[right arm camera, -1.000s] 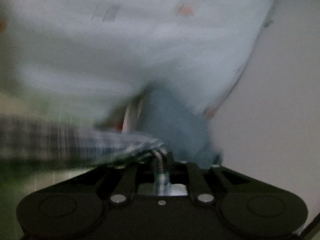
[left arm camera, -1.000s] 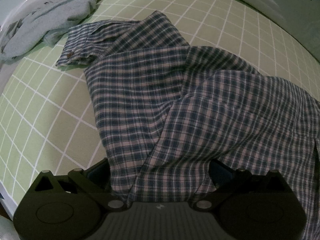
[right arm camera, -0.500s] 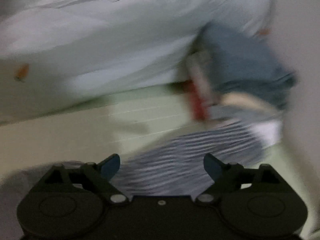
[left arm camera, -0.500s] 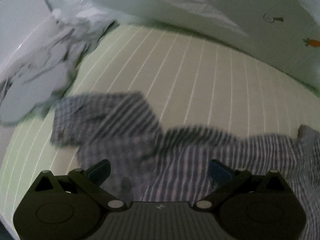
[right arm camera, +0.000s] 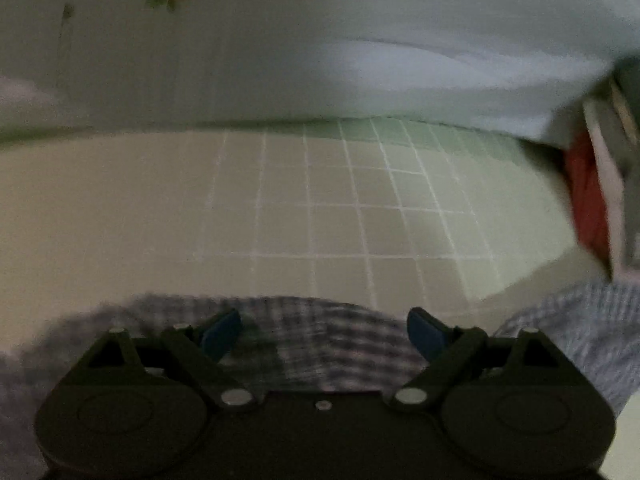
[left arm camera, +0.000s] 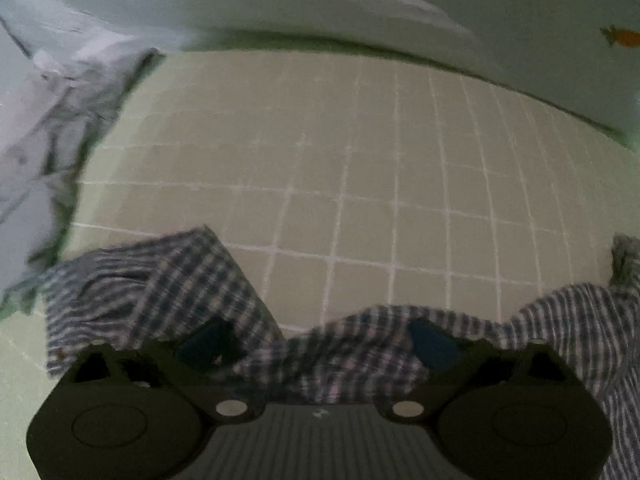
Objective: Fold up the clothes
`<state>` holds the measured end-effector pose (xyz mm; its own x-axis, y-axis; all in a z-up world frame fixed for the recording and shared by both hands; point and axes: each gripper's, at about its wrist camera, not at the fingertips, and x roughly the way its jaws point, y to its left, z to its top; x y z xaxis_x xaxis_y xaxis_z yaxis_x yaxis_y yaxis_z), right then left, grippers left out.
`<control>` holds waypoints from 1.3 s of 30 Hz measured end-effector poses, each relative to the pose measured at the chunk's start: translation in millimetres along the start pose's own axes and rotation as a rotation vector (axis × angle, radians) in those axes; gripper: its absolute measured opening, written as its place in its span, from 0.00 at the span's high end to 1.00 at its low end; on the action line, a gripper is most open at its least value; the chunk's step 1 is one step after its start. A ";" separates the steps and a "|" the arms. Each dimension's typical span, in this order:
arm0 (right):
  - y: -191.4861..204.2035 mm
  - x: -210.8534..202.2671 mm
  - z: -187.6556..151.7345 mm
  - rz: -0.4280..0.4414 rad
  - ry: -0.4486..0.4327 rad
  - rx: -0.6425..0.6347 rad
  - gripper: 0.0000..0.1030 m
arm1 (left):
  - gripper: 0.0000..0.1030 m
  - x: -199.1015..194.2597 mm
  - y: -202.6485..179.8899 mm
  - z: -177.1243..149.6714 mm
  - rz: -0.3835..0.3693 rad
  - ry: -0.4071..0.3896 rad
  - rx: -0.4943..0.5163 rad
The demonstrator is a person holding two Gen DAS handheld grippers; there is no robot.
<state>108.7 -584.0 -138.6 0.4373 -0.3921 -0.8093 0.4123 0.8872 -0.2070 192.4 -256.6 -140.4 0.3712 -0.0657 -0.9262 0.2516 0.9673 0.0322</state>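
A blue-and-white plaid shirt (left arm camera: 332,352) lies crumpled on the green grid mat (left arm camera: 360,184), low in the left wrist view, its cuffed sleeve (left arm camera: 132,280) at the left. My left gripper (left arm camera: 316,344) stands open over the shirt, with cloth lying loose between its blue pads (left arm camera: 204,344). In the right wrist view the same plaid shirt (right arm camera: 320,340) fills the bottom, blurred. My right gripper (right arm camera: 324,332) is open above it, its pads (right arm camera: 424,334) wide apart and holding nothing.
A pale grey garment (left arm camera: 52,132) is heaped at the mat's left edge. A white cover with carrot prints (left arm camera: 618,36) rises behind the mat. A stack of folded clothes, red and white (right arm camera: 596,196), sits at the right in the right wrist view.
My right gripper was shut on the plaid shirt a second ago and has opened. Both grippers have dropped low and tilted up, so the shirt now lies at the bottom of each view.
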 end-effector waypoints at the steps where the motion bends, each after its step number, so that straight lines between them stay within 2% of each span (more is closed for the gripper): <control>1: -2.0 1.8 -1.9 0.001 -0.012 -0.024 0.10 | 0.25 2.5 0.8 -1.9 -0.012 0.007 -0.006; 2: -7.4 3.0 -2.5 0.020 -0.015 -0.024 0.10 | 0.27 2.7 0.8 -3.7 -0.018 0.002 -0.005; 3: -14.3 5.1 -1.8 0.043 -0.004 -0.016 0.12 | 0.33 2.1 0.4 -5.4 -0.020 -0.008 -0.003; 4: -21.2 6.4 -1.6 0.076 0.011 0.002 0.14 | 0.45 0.4 -0.1 -6.8 -0.023 -0.020 0.004; 5: -27.9 7.0 -2.1 0.125 0.027 0.032 0.23 | 0.53 -1.5 0.0 -7.3 -0.025 -0.026 0.006; 6: -35.0 7.5 -2.8 0.185 0.043 0.068 0.33 | 0.80 -3.3 0.2 -7.6 -0.027 -0.031 0.006; 7: -40.0 6.4 -3.5 0.217 0.050 0.085 0.37 | 0.98 -4.5 2.5 -8.0 -0.053 -0.028 -0.014; 8: -42.7 3.6 -4.6 0.219 0.042 0.066 0.59 | 0.98 -5.3 5.5 -8.4 -0.088 -0.022 -0.041; 9: -46.1 0.7 -5.7 0.230 0.038 0.047 0.99 | 0.99 -8.6 9.0 -10.6 -0.106 -0.030 -0.068; 11: -58.5 -7.4 -10.2 0.251 0.024 0.079 0.98 | 0.99 -16.9 16.3 -16.3 -0.130 -0.056 -0.122; 13: -72.1 -28.1 -18.9 0.258 -0.041 0.122 0.98 | 0.99 -36.5 22.9 -22.9 -0.145 -0.110 -0.157; 16: -92.3 -75.5 -36.0 0.248 -0.155 0.158 0.99 | 0.99 -77.4 30.0 -37.9 -0.161 -0.209 -0.169; 18: -103.0 -113.1 -55.5 0.233 -0.223 0.154 0.99 | 0.99 -101.4 33.0 -53.3 -0.179 -0.246 -0.174; 20: -111.1 -142.0 -81.0 0.220 -0.250 0.142 0.99 | 0.99 -116.7 38.4 -73.7 -0.205 -0.252 -0.189; 23: -121.3 -157.6 -127.1 0.198 -0.197 0.130 0.99 | 0.99 -123.5 42.3 -108.4 -0.208 -0.210 -0.184; 28: -126.3 -143.3 -201.0 0.196 -0.014 0.176 0.99 | 0.98 -125.6 39.0 -127.2 -0.205 -0.191 -0.176; 30: -118.6 -143.4 -215.7 0.177 0.025 0.165 0.99 | 0.97 -126.6 37.8 -133.7 -0.204 -0.186 -0.174; 31: -114.0 -144.4 -221.6 0.165 0.041 0.154 0.99 | 0.94 -127.1 37.1 -137.0 -0.204 -0.184 -0.173; 33: -105.6 -146.8 -221.3 0.131 0.055 0.114 0.97 | 0.93 -128.1 35.8 -143.5 -0.203 -0.179 -0.171; 34: -102.4 -148.9 -218.4 0.114 0.057 0.095 0.96 | 0.83 -128.6 35.2 -146.7 -0.203 -0.176 -0.171; 35: -100.9 -153.3 -214.6 0.103 0.053 0.081 0.87 | 0.75 -129.1 34.5 -150.0 -0.203 -0.174 -0.170; 36: -99.3 -159.6 -209.8 0.099 0.038 0.075 0.70 | 0.55 -129.6 33.9 -153.2 -0.203 -0.171 -0.169; 37: -97.0 -166.4 -204.8 0.096 0.018 0.070 0.61 | 0.31 -130.1 33.2 -156.5 -0.202 -0.169 -0.168; 38: -94.2 -172.3 -199.3 0.092 -0.005 0.068 0.46 | 0.22 -130.6 32.6 -159.7 -0.202 -0.166 -0.167; 39: -91.2 -177.5 -193.4 0.086 -0.029 0.070 0.36 | 0.14 -131.2 31.9 -163.0 -0.202 -0.163 -0.166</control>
<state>-161.1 -548.3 -82.4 0.4958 -0.3228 -0.8062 0.4264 0.8992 -0.0979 6.0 -177.2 -79.1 0.4709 -0.2859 -0.8346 0.1903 0.9567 -0.2204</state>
